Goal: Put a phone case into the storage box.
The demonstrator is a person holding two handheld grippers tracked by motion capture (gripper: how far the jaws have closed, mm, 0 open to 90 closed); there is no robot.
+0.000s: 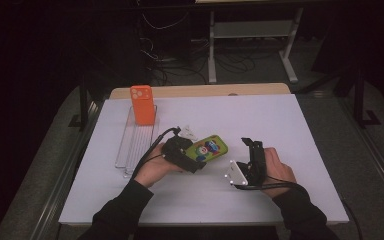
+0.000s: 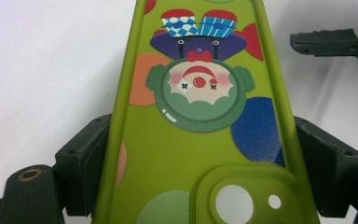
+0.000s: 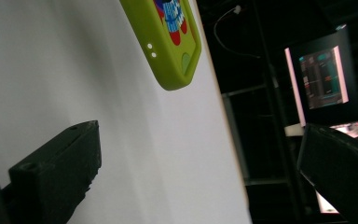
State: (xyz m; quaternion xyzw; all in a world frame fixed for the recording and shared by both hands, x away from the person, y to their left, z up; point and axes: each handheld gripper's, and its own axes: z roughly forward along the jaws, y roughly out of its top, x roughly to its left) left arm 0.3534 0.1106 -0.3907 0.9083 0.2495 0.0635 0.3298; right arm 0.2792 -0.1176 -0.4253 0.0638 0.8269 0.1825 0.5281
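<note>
A green phone case [image 1: 209,147] printed with a cartoon clown and coloured dots is held at the table's middle. My left gripper [image 1: 192,157] is shut on its camera-hole end, one pad on each long edge of the green case [image 2: 200,121]. My right gripper [image 1: 252,146] stands to the right of it, jaws wide open with nothing between them. In the right gripper view the far end of the green case [image 3: 170,42] hangs ahead of the open jaws, apart from them. An orange phone case [image 1: 142,105] stands upright at the far end of a clear rack [image 1: 135,145].
The white table top [image 1: 280,120] stretches around both hands, with a wooden edge at the back. A small clear wrapper [image 1: 188,133] lies just behind the left gripper. Beyond the table stand dark frames, cables and lit screens [image 3: 324,79].
</note>
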